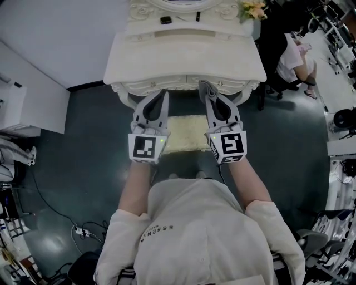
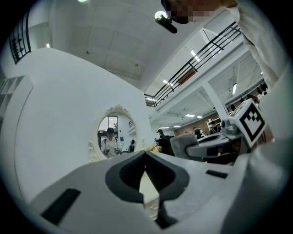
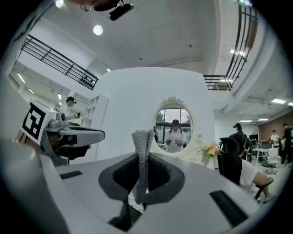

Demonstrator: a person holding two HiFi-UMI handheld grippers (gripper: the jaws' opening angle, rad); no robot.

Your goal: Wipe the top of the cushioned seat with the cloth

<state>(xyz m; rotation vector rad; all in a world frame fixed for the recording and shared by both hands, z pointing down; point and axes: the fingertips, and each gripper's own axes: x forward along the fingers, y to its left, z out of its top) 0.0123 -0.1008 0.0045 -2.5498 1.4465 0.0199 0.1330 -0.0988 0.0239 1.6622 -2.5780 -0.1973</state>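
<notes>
Cloth (image 3: 143,141): a narrow grey knitted strip, standing upright between the pads of the right tongs (image 3: 143,161), which are pressed together on it. Its free end rises above the tips. In the head view the cloth (image 1: 204,86) shows against the front edge of the counter (image 1: 183,53); contact with that edge cannot be determined.

Cushioned seat (image 1: 186,133): cream, pale top, standing on the dark floor (image 1: 83,139) just in front of the counter. It lies low between the 2 tongs. The cloth is not on it.

Left tongs (image 1: 163,96): pressed together, tips meeting, nothing held between them. They are level with the right tongs (image 1: 207,92), both pointing toward the counter, each with its marker cube nearest the person.

Counter: white, carved, carrying 2 small dark items (image 1: 166,20) and a spray of yellow flowers (image 1: 253,8) at its far right corner. An oval mirror (image 3: 174,128) in a carved white frame stands at its back against a white wall.

Surroundings: a seated person (image 1: 292,55) in a white top, well apart to the right. Cables (image 1: 83,228) lie on the floor at lower left.
</notes>
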